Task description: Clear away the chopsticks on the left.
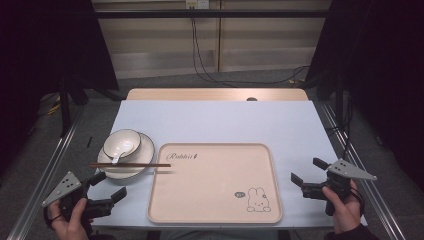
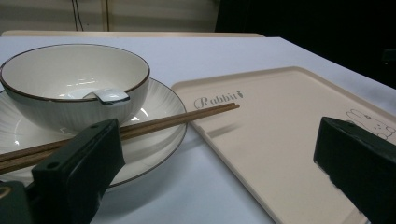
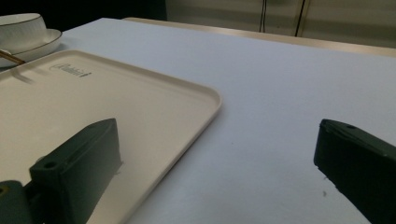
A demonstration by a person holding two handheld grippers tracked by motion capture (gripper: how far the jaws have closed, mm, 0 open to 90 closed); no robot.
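A cream tray [image 1: 215,210] with a rabbit print lies in the middle of the table near the front edge. Left of it a white bowl [image 1: 122,141] with a spoon [image 1: 116,158] inside stands on a white plate [image 1: 145,150]. Brown chopsticks [image 1: 130,165] rest across the plate, their tips over the tray's left rim. My left gripper [image 1: 109,186] is at the front left, open and empty, facing the plate [image 2: 159,140] and chopsticks [image 2: 177,119]. My right gripper [image 1: 307,171] is at the front right beside the tray [image 3: 140,112], open and empty.
A pale blue sheet [image 1: 220,120] covers the table; a bare wooden strip [image 1: 215,94] runs along its far edge. Metal rails [image 1: 55,160] flank the table. Cables [image 1: 200,65] trail on the floor behind. Dark curtains stand at both sides.
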